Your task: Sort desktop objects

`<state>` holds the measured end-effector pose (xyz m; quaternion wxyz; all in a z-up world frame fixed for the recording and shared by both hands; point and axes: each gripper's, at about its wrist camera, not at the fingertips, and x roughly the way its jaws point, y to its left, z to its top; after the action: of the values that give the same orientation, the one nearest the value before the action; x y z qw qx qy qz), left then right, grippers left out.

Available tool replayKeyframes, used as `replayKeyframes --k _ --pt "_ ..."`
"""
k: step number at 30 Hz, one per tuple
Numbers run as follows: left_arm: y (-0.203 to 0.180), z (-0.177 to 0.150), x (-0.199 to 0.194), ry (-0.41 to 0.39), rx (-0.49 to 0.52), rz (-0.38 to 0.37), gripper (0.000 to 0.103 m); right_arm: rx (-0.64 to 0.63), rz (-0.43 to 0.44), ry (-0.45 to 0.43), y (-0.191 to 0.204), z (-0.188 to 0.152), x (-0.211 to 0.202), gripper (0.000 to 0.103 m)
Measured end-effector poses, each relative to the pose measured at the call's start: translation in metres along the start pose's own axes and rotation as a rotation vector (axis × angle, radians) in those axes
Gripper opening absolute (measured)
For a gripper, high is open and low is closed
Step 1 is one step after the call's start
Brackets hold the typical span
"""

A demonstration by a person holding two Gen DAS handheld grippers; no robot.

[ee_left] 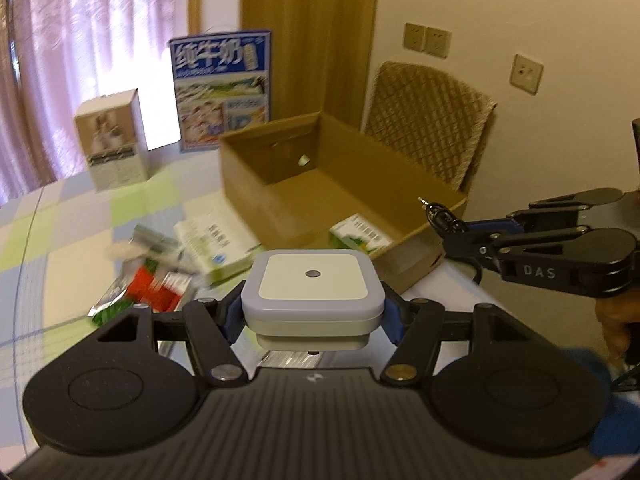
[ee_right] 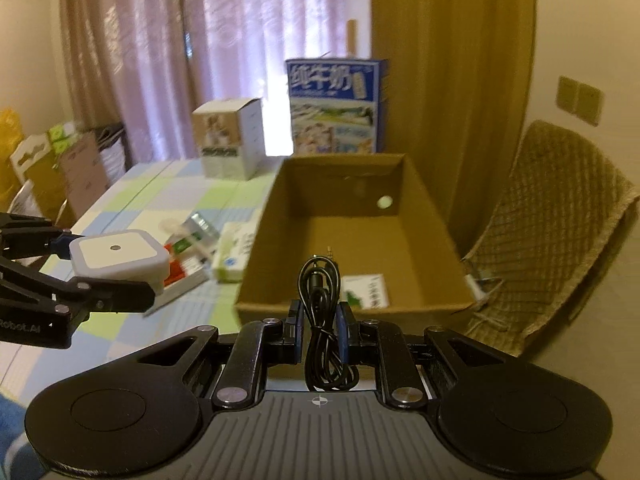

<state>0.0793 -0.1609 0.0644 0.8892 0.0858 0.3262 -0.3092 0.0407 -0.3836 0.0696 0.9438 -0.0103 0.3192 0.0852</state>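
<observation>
My left gripper (ee_left: 312,314) is shut on a white square plug-in light (ee_left: 312,282), which it holds by two sides above the table; the same light (ee_right: 118,258) shows at the left of the right wrist view. My right gripper (ee_right: 320,318) is shut on a coiled black audio cable (ee_right: 320,292), its jack tip pointing up. In the left wrist view that right gripper (ee_left: 454,230) hangs beside the near right corner of the open cardboard box (ee_left: 248,188). A small green-and-white carton (ee_right: 366,288) lies inside the cardboard box (ee_right: 424,216).
On the checked tablecloth (ee_left: 60,240) lie a green-and-white carton (ee_left: 216,240) and blurred snack packets (ee_left: 148,284), left of the cardboard box. Behind stand a white picture box (ee_left: 114,140) and a blue milk case (ee_left: 222,88). A quilted chair (ee_left: 432,120) is at the right.
</observation>
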Motion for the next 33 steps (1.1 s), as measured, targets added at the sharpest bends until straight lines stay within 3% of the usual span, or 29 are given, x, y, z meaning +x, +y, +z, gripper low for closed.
replayKeyframes --k 12,23,25,33 --pt "-0.029 0.054 0.048 -0.034 0.028 -0.053 0.060 0.042 -0.028 -0.010 -0.049 0.031 0.032 0.013" --pt "-0.035 0.069 0.116 -0.025 -0.009 -0.050 0.061 0.065 -0.027 0.015 -0.067 0.043 0.074 0.013" --pt "-0.034 0.070 0.125 -0.020 -0.006 -0.041 0.066 0.069 -0.022 0.020 -0.069 0.044 0.078 0.013" --pt "-0.014 0.058 0.109 -0.045 -0.020 0.002 0.069 0.071 -0.001 0.050 -0.067 0.042 0.100 0.013"
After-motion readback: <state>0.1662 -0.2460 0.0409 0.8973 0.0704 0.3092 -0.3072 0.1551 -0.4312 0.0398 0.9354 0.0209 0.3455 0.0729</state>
